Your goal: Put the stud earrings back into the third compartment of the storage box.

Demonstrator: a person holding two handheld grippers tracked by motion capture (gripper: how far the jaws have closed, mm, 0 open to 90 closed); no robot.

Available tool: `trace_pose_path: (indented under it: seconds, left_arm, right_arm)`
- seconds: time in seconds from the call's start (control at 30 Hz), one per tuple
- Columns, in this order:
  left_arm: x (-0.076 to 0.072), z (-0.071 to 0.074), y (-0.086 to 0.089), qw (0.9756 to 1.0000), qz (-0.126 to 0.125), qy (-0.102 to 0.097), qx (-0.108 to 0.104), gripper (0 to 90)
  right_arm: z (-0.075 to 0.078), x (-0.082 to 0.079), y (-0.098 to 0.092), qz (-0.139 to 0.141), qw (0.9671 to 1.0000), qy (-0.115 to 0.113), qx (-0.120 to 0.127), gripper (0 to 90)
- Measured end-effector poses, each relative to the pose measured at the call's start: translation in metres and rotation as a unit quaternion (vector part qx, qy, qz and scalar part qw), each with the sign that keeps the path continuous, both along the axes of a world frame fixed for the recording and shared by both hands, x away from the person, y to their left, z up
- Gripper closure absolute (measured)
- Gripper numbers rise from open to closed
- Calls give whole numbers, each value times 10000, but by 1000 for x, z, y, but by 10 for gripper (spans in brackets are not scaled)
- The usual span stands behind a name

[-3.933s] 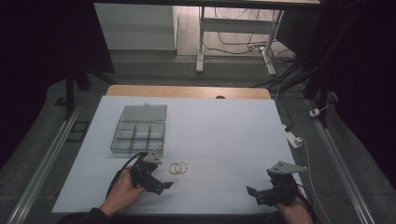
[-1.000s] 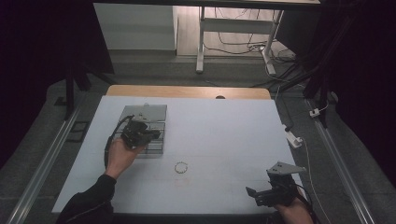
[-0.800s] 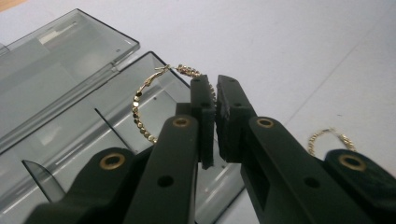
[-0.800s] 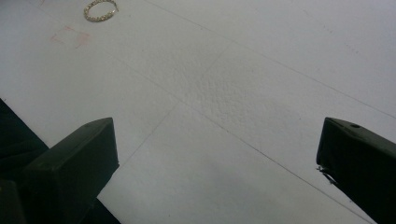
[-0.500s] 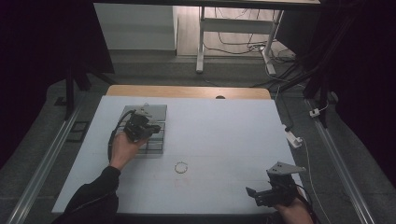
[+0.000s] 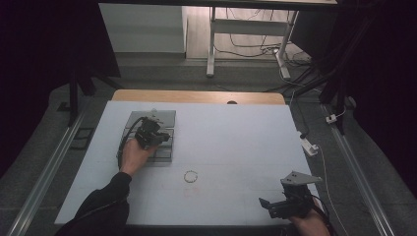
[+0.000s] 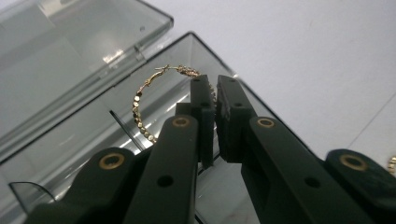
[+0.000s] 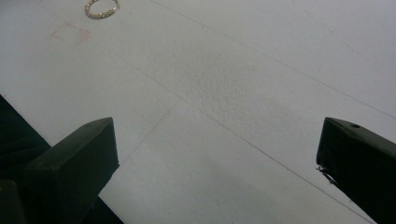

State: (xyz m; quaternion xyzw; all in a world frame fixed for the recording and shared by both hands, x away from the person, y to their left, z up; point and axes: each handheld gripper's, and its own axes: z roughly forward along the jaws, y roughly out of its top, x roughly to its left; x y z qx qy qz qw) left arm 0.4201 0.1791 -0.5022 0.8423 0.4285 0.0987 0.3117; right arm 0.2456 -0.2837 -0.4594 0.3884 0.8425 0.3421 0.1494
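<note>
Gold hoop earring (image 7: 140, 105), beaded along its rim, is pinched between the two black jaws of the left tool (image 7: 211, 86), which are pressed together on one side of the ring. The rest of the hoop sticks out to the left of the jaws and hangs above an open compartment of a clear plastic organiser box (image 7: 70, 154). The box's transparent lid (image 7: 60, 51) lies folded back, flat beside the compartments.

In the high view the left tool (image 6: 153, 138) sits over the organiser box (image 6: 164, 153) on the left half of the pale worktop (image 6: 236, 132), held by the person's left hand (image 6: 132, 153), whose dark sleeve comes in from the bottom edge.

A second gold hoop earring (image 6: 190, 176) lies flat on the worktop, nearer the person than the box and well apart from both tools. The right gripper view sees it (image 8: 101, 8) at the top edge, next to a faint reddish mark (image 8: 70, 33) on the surface.

The right tool (image 6: 271, 205) rests near the bottom right of the worktop in the person's right hand (image 6: 307, 223). Its jaws stand wide apart with nothing between them, only bare worktop (image 8: 224, 102) showing in the gap.
</note>
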Motion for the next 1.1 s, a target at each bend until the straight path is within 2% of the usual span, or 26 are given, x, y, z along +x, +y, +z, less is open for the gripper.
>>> trace_pose_path:
  seconds: [0.17, 0.23, 0.53, 0.6, 0.77, 0.8, 0.87, 0.9, 0.93, 1.0, 1.1]
  left_arm:
    - [3, -8, -2, 9998, 12, 150, 109, 853]
    - [4, -9, -1, 9997, 41, 214, 88, 846]
    - [-1, 2, 3, 9998, 179, 40, -115, 618]
    - [-6, 8, 3, 9997, 100, -129, -186, 552]
    - [-13, 13, 1, 9994, -68, -290, -183, 382]
    - [-15, 14, 0, 9993, -62, -291, -211, 382]
    - [-18, 17, 0, 9990, -125, -289, -313, 294]
    - [-21, 18, -1, 9988, -130, -295, -363, 294]
    - [-25, 21, -2, 9985, -128, -281, -453, 232]
    - [-27, 22, -3, 9984, -139, -274, -482, 195]
    - [-33, 24, -6, 9978, -281, -218, -551, 155]
  right_arm:
    - [0, 0, 0, 8, 10000, -2, -10, 0]
    - [0, -1, 0, 7, 10000, -7, -11, 0]
    - [0, -1, 0, 19, 10000, -36, -22, 0]
    - [0, -1, 0, 20, 10000, -36, -25, 0]
    - [0, -1, 1, 28, 10000, -38, -35, 0]
    - [0, -1, 1, 28, 10000, -38, -35, 0]
    - [0, -1, 1, 26, 10000, -40, -37, 0]
    - [0, -1, 1, 26, 10000, -40, -37, 0]
    - [0, -2, 1, 29, 10000, -39, -40, 0]
    - [0, -2, 1, 41, 10000, -45, -54, 0]
    - [0, -2, 1, 37, 10000, -49, -53, 0]
